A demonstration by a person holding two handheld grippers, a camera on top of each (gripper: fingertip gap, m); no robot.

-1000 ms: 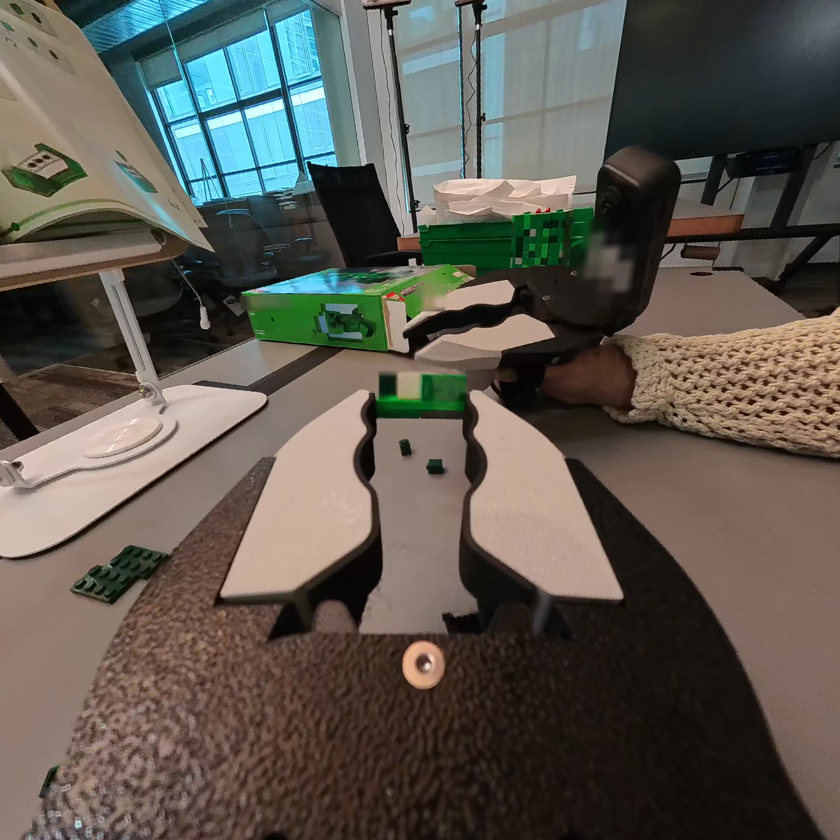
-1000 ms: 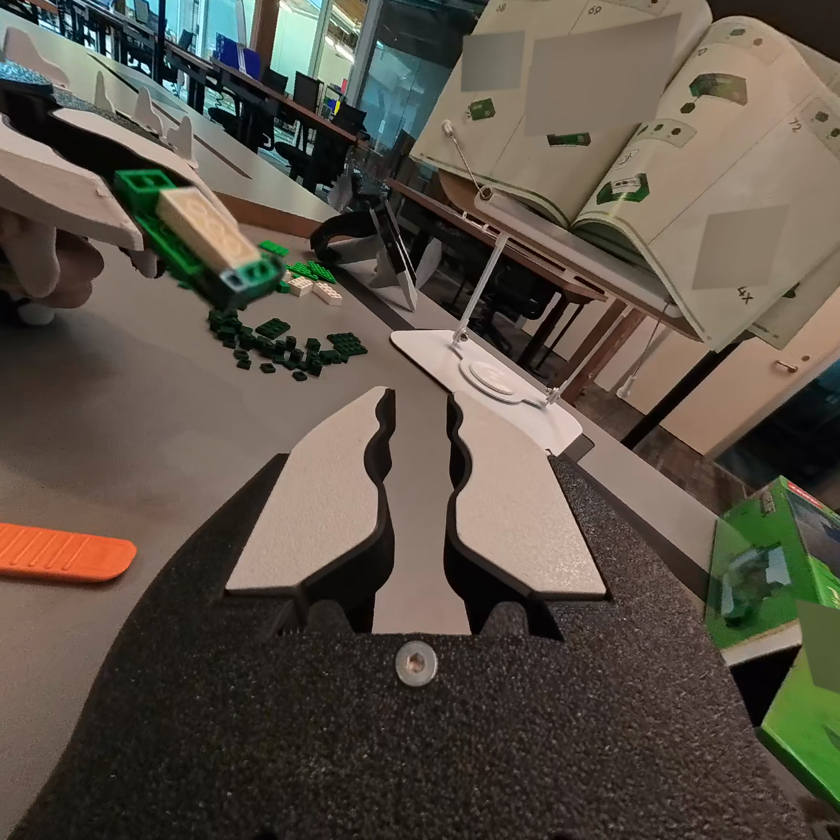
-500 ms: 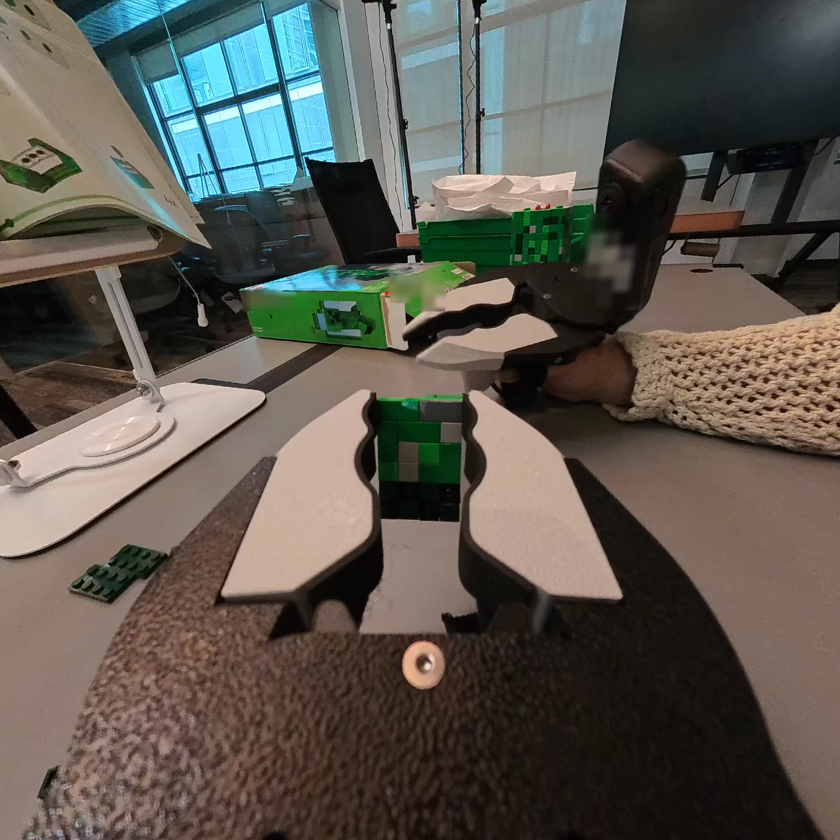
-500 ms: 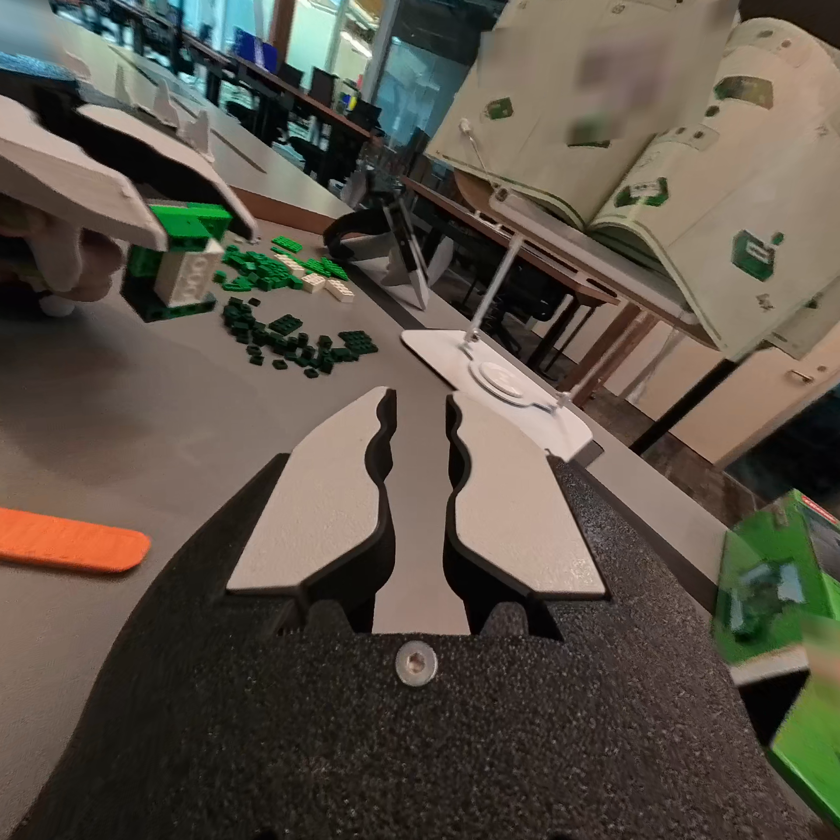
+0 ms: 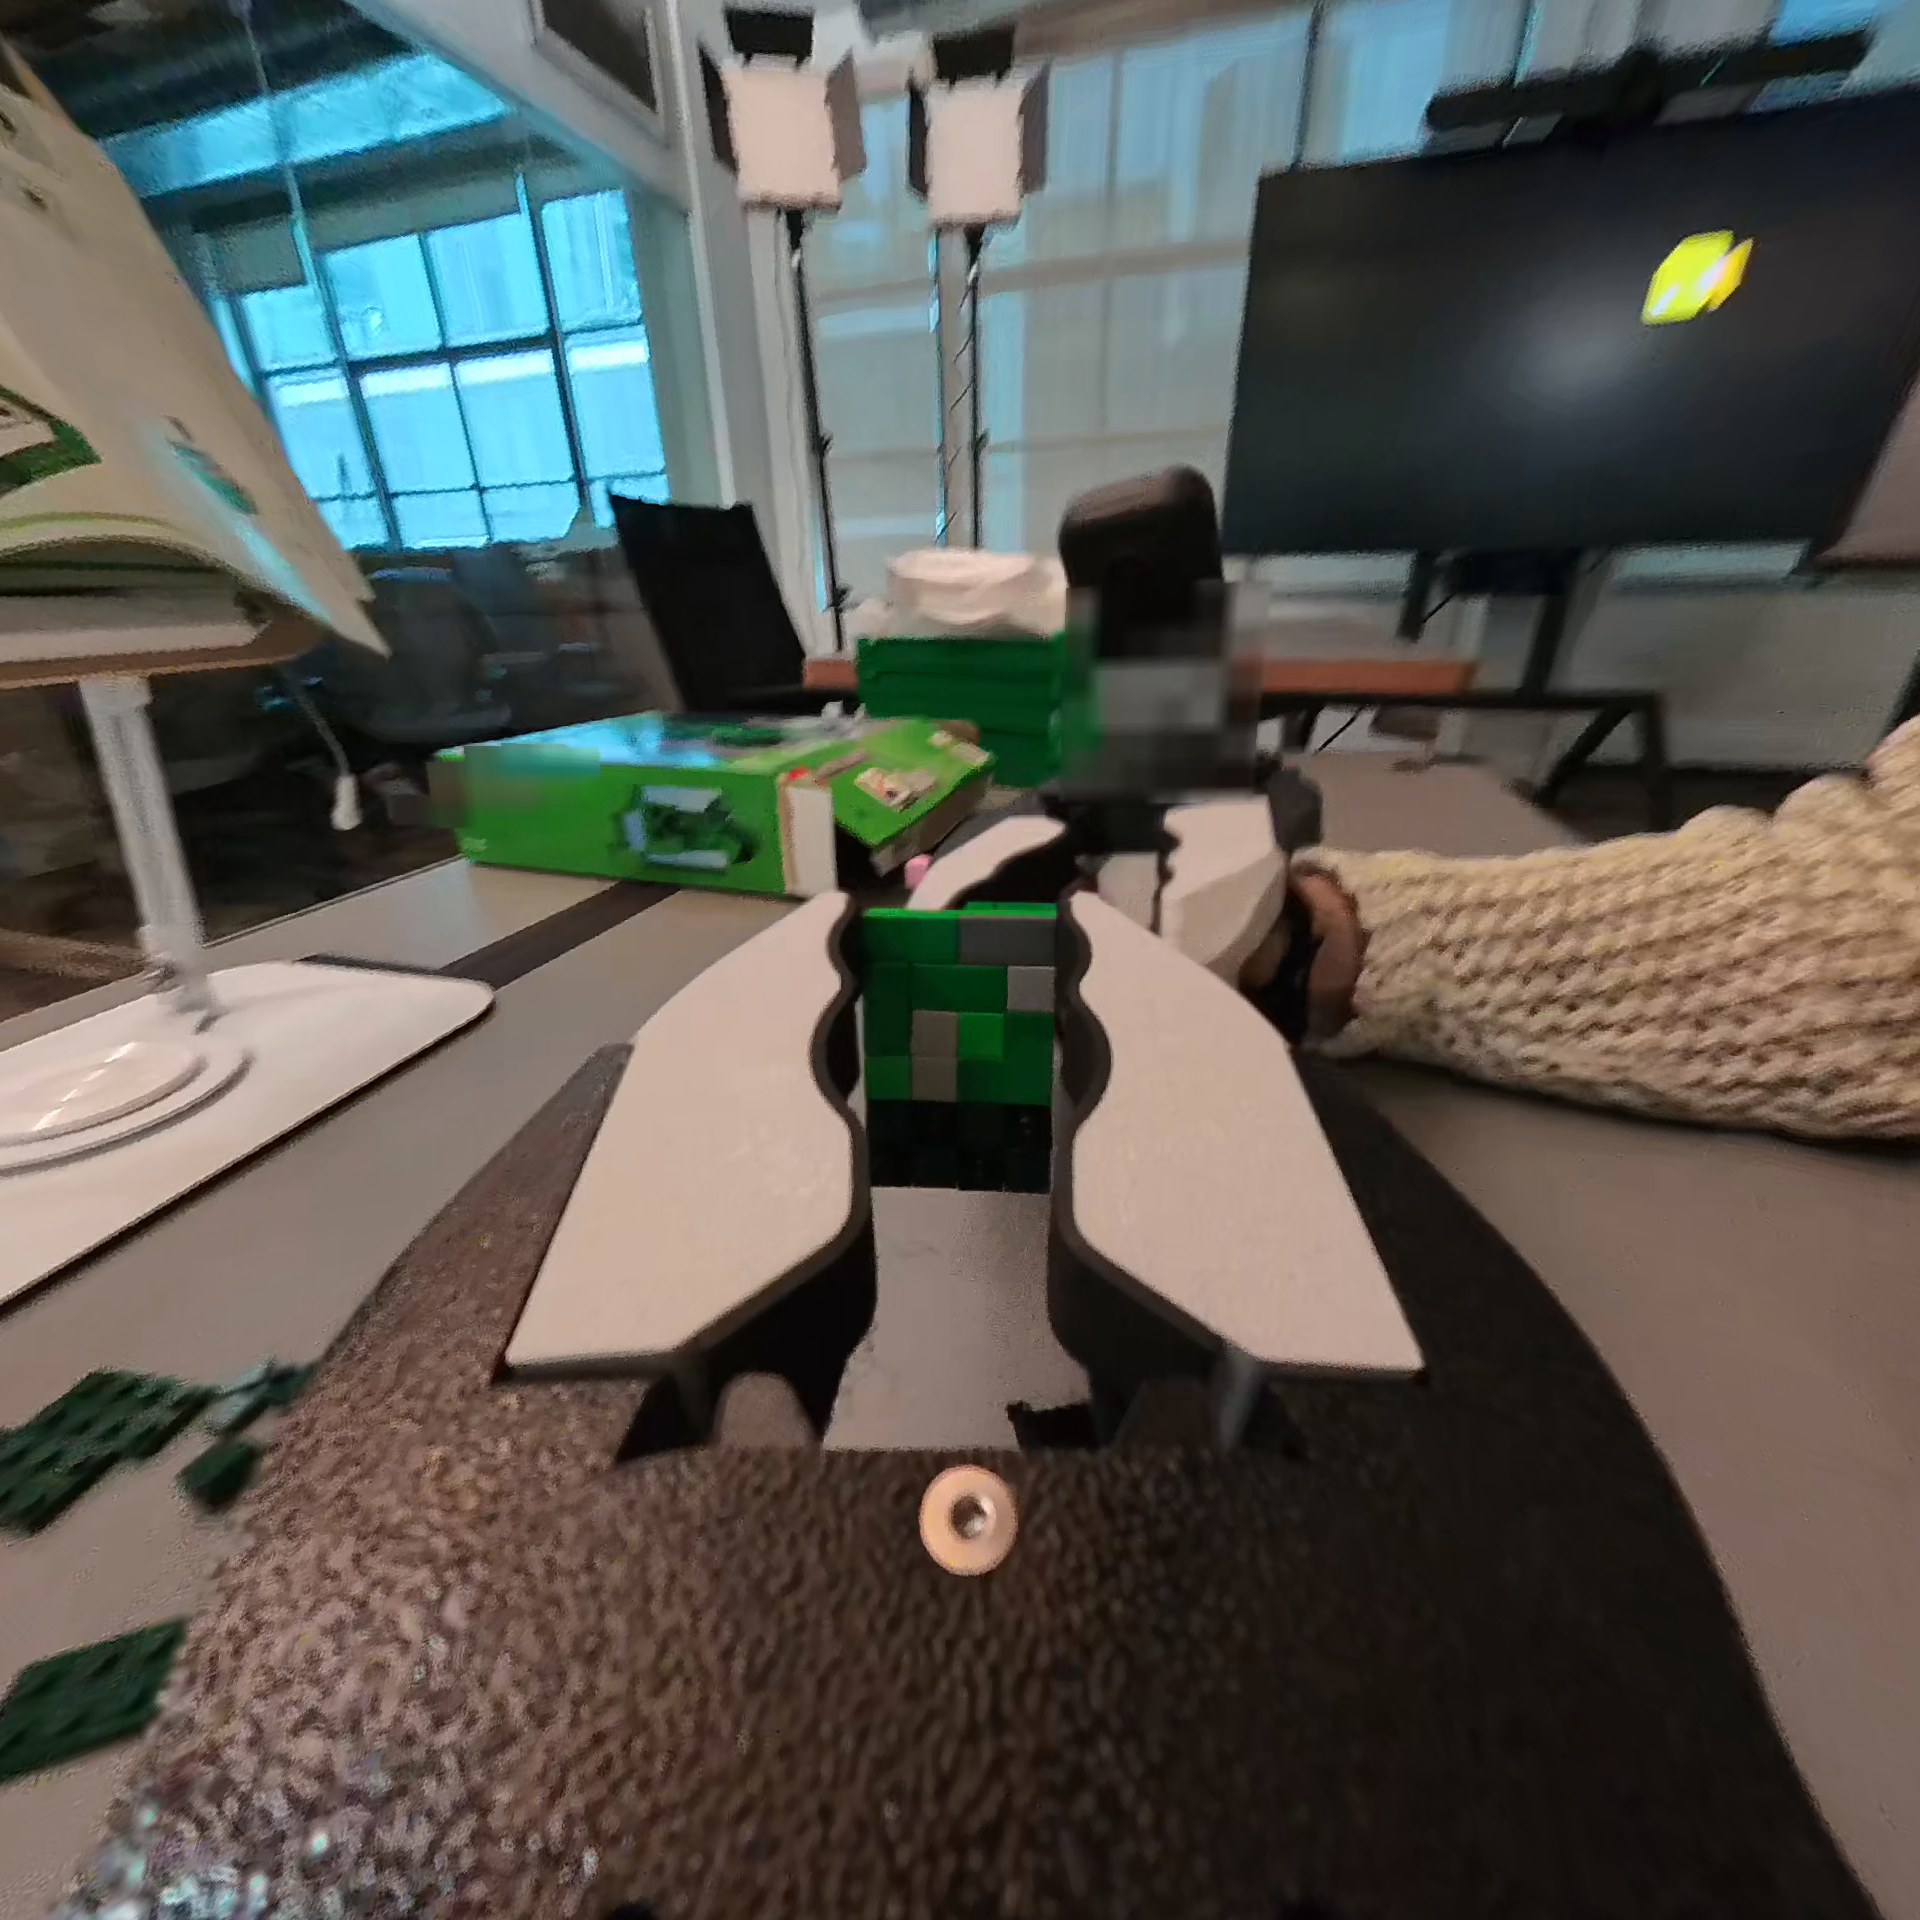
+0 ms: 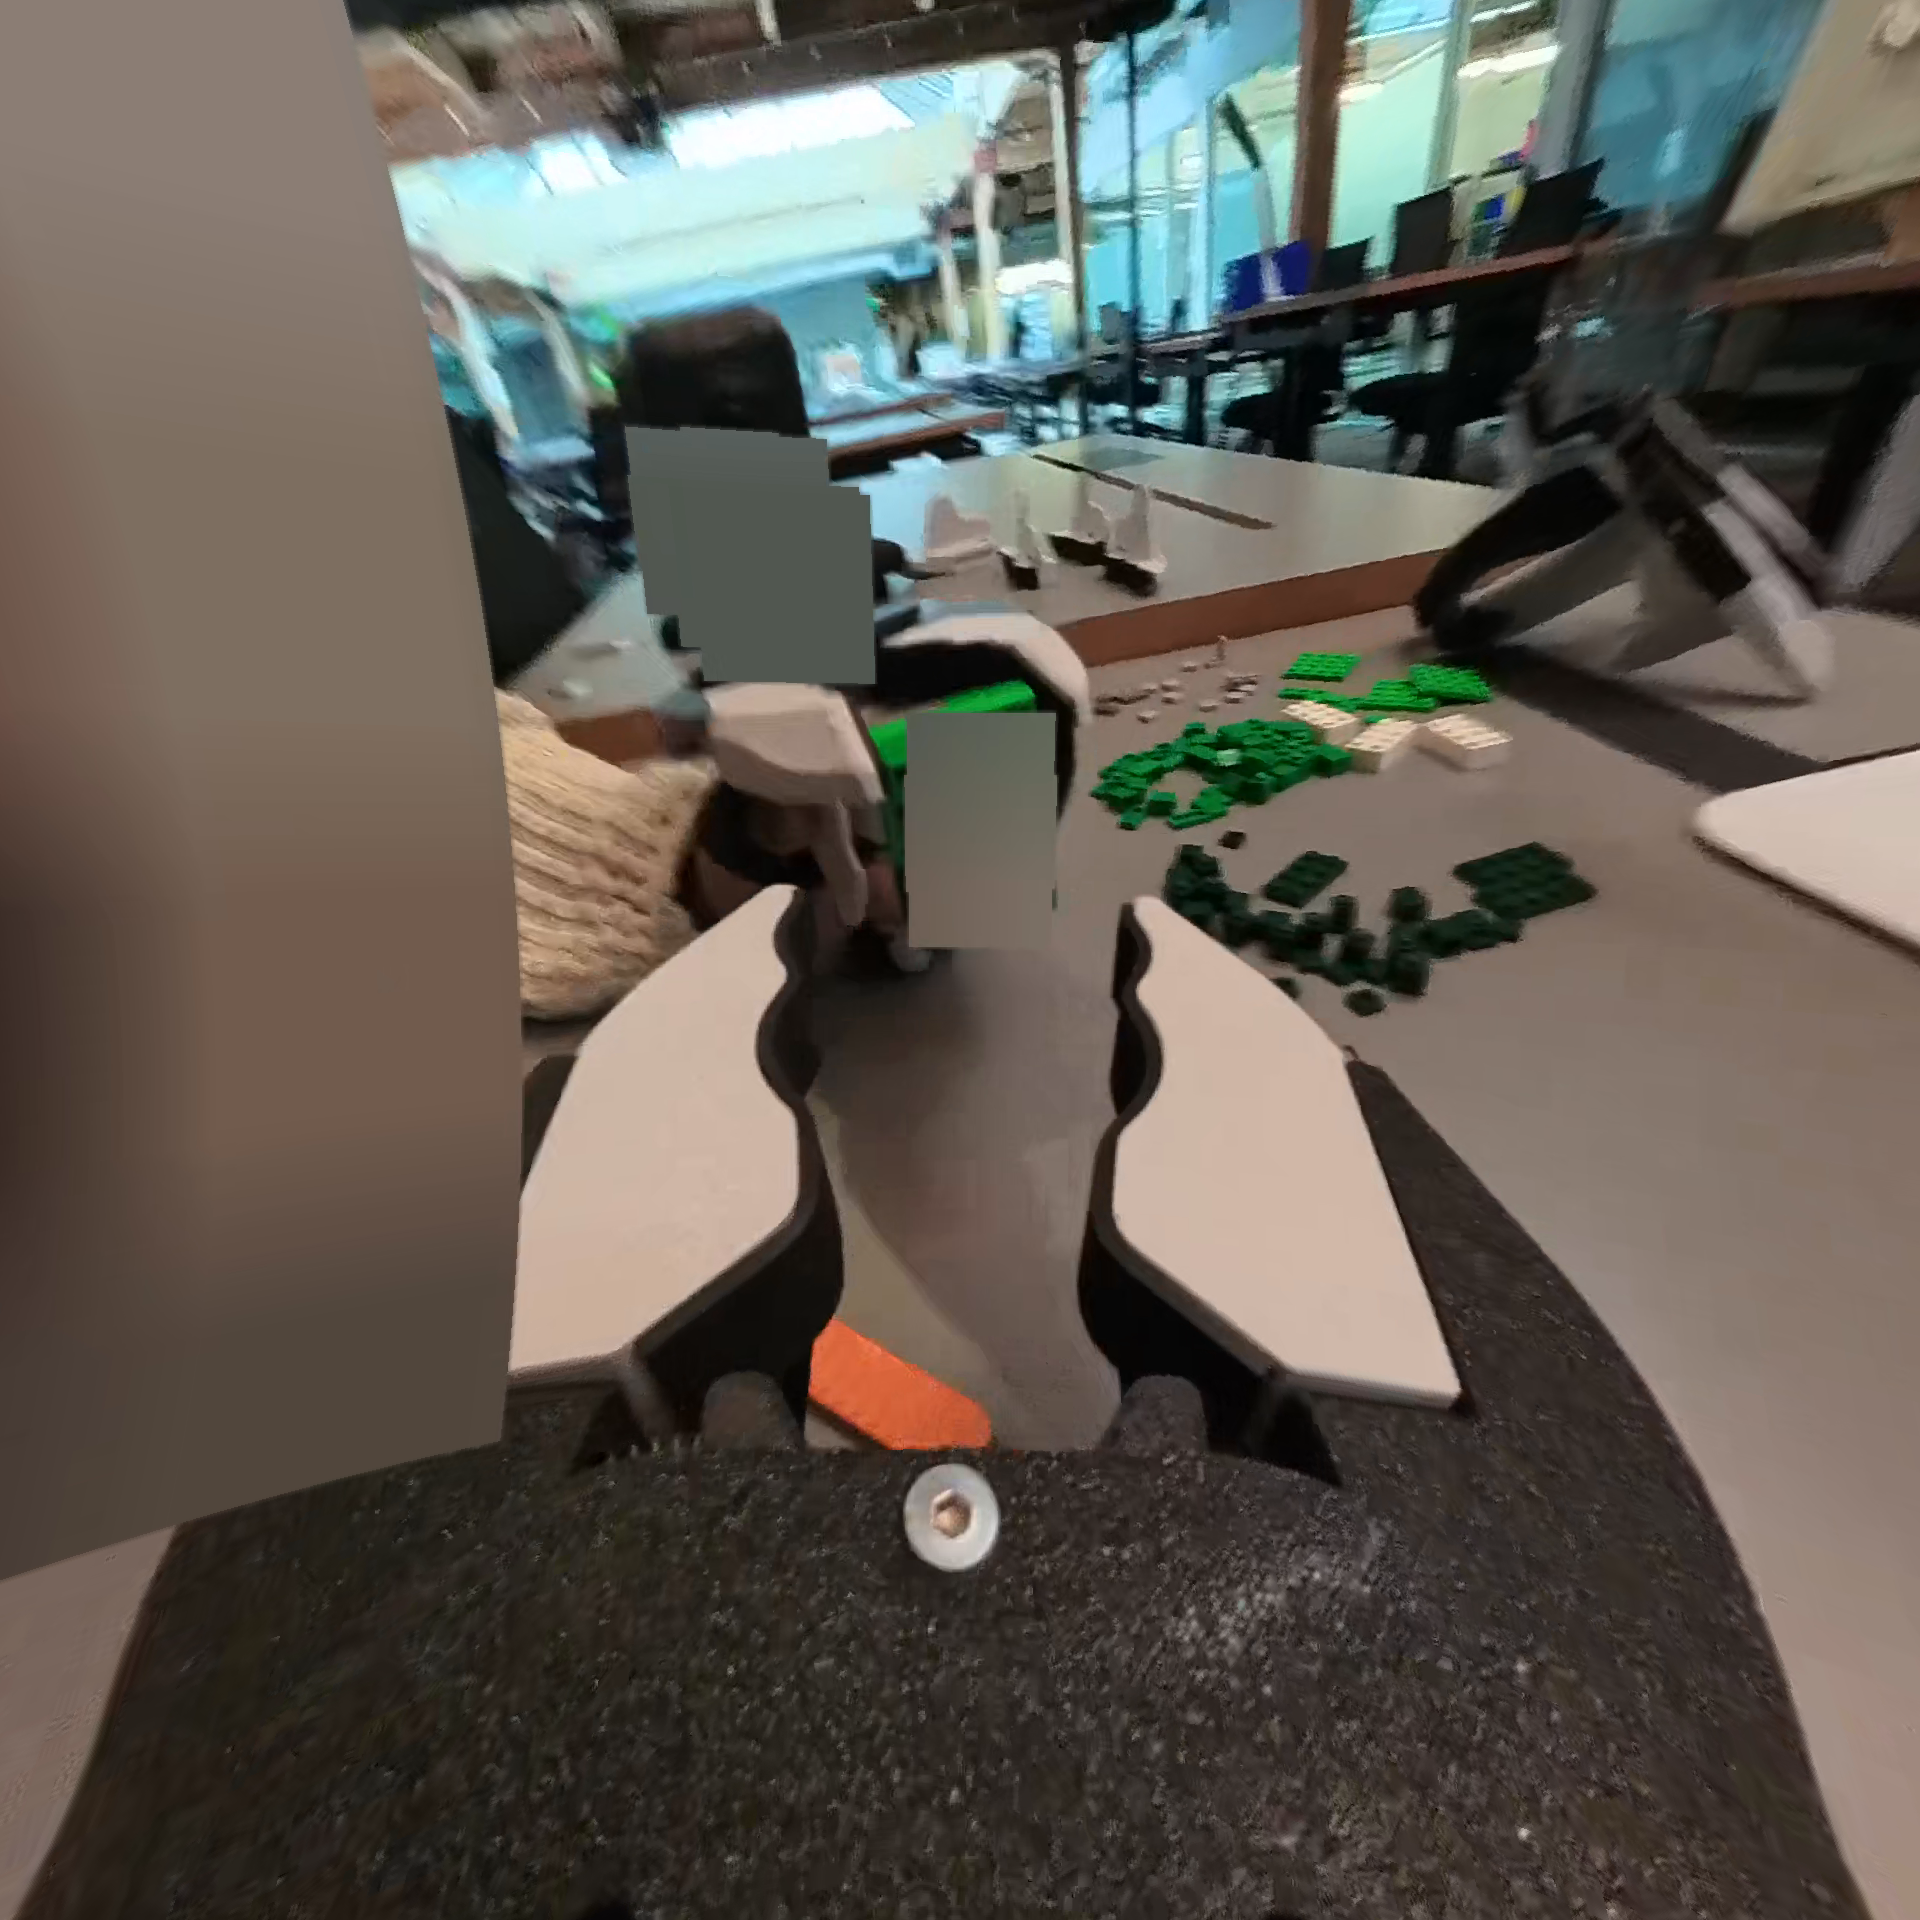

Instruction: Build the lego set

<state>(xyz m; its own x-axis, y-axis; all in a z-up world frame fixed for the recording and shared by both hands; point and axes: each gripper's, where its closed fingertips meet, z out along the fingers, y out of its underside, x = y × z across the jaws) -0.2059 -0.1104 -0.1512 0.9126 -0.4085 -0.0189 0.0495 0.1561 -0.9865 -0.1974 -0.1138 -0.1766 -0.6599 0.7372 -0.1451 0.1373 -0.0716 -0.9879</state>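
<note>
The left gripper point(image 5: 958, 1023) has its two pale grey fingers point(image 5: 717, 1122) clamped on a blocky lego build of bright green, grey and black bricks point(image 5: 958, 1029), which fills the gap between the tips and is held above the grey bench top point(image 5: 1621, 1226). Just beyond it, the right gripper point(image 5: 1101, 883) faces back toward this camera, gripped by a hand point(image 5: 1311, 961) coming out of a cream knitted sleeve point(image 5: 1621, 977) that lies along the bench's right side.

In the right wrist view, the right gripper point(image 6: 954, 940) has its fingers point(image 6: 1236, 1164) well apart with nothing between them; the far-off left gripper point(image 6: 935, 717) sits straight ahead, the build partly covered by a patch. An orange flat plastic tool point(image 6: 894, 1397) lies on the bench beneath the fingers' base.

Toward the bench's far side lie a heap of small bright green lego pieces point(image 6: 1216, 769), a few white bricks point(image 6: 1392, 732) beside it, and nearer, scattered dark green plates and small pieces point(image 6: 1371, 914). More dark green plates point(image 5: 83, 1444) lie at the lower left of the left wrist view.

At the bench's left edge stands a white book stand with a flat base point(image 5: 239, 1049) carrying an open instruction booklet point(image 5: 125, 416). A green cardboard lego box point(image 5: 665, 800) rests at the far edge, and a large dark screen point(image 5: 1558, 353) stands behind.
</note>
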